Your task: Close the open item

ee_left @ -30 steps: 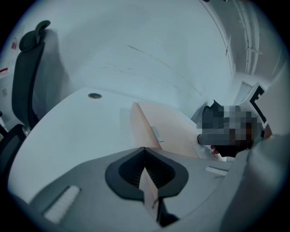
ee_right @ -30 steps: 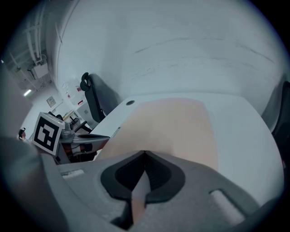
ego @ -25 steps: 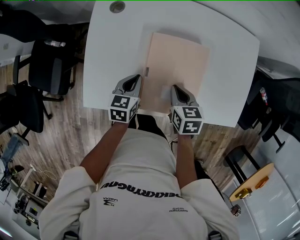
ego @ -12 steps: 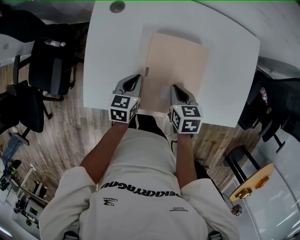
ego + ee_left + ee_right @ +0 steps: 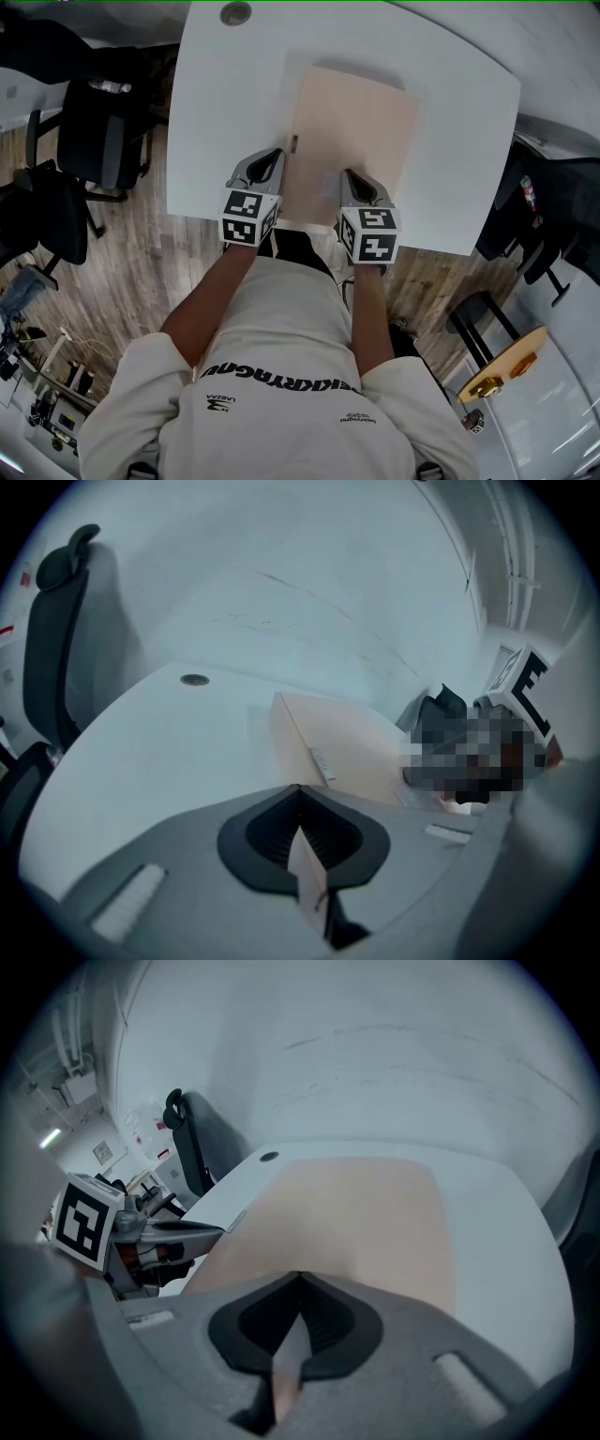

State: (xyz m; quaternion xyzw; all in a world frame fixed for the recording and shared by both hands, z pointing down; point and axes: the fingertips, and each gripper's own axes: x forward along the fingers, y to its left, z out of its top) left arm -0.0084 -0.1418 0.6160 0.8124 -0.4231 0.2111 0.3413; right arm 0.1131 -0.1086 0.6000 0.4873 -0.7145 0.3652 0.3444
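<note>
Now both tongs (image 5: 277,155) (image 5: 348,175) on folder (image 5: 361,122)

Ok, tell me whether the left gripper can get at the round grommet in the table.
Probably yes, once it lets go: the left gripper is shut on the folder's edge, and nothing stands on the table between it and the grommet.

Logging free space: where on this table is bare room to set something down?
Widest bare patch: the table right of the folder, out to its edge. A narrower strip runs left of the folder, up to the grommet. A thin band lies beyond its far edge. Crowded: the near edge, where the left gripper and right gripper both clamp the folder.
</note>
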